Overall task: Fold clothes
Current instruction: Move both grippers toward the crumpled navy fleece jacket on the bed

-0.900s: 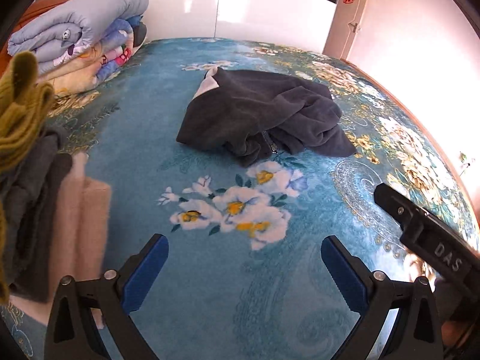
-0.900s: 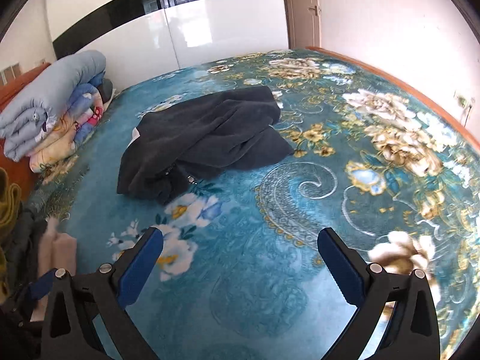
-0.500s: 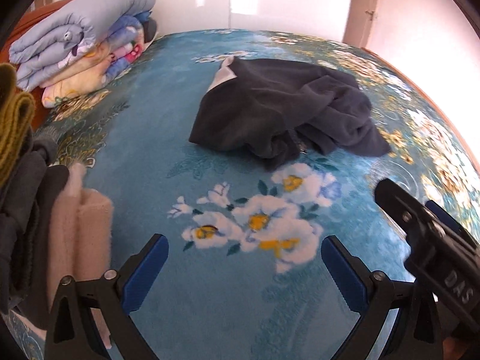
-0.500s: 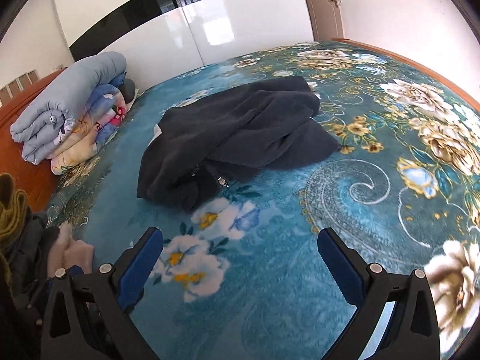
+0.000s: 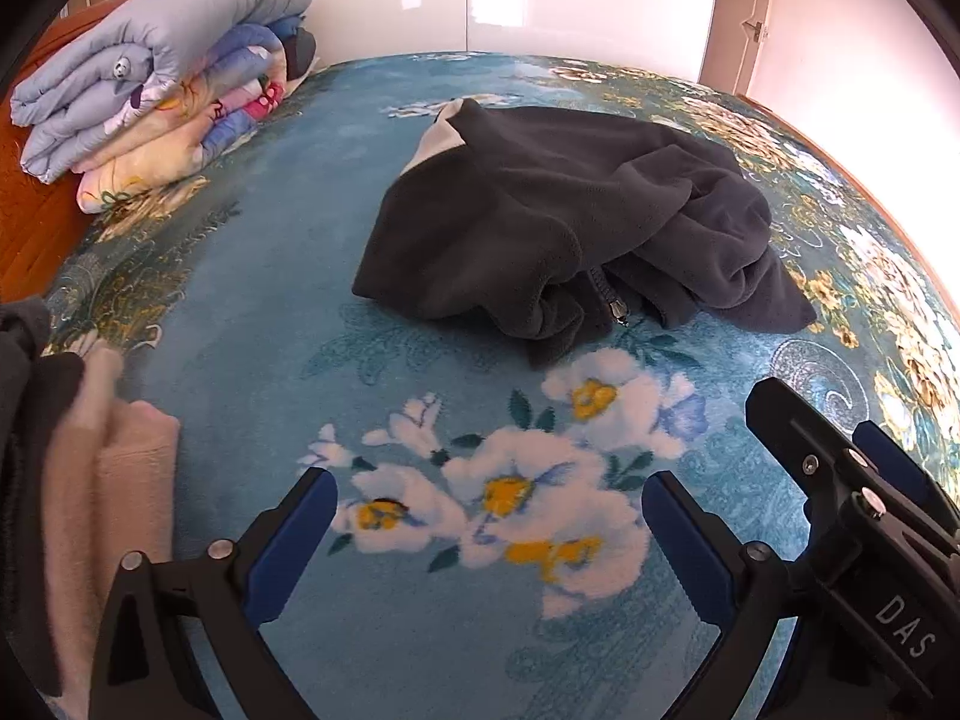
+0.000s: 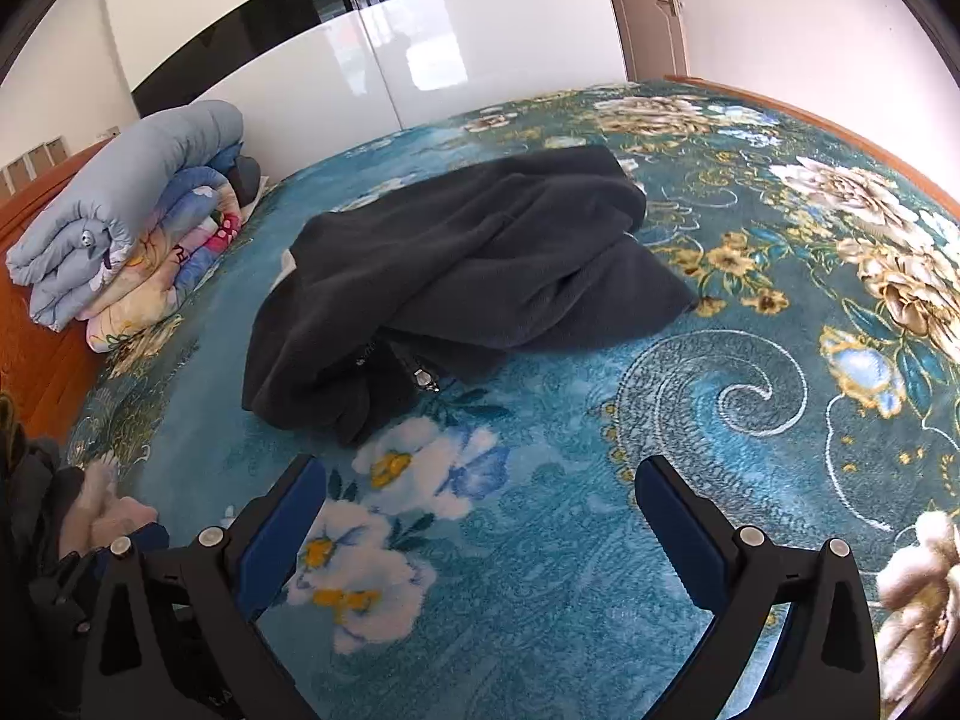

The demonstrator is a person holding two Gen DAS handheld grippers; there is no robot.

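Fingers spread wide and empty on both the left gripper [image 5: 489, 531] and right gripper [image 6: 480, 516], the crumpled dark fleece jacket [image 5: 564, 228] lies unfolded at twelve o'clock on the floral bedspread [image 6: 720, 396], so folding seems not yet begun.

A teal floral-patterned bed cover [image 6: 690, 480] fills the room's foreground. Glossy white wardrobe panels [image 6: 420, 78] reflect daylight, beside a pale door [image 6: 651, 12].

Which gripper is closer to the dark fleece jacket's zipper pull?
Hard to call, perhaps the right. The zipper pull lies ahead-left of the right gripper, ahead-right of the left gripper. Both open, apart from it.
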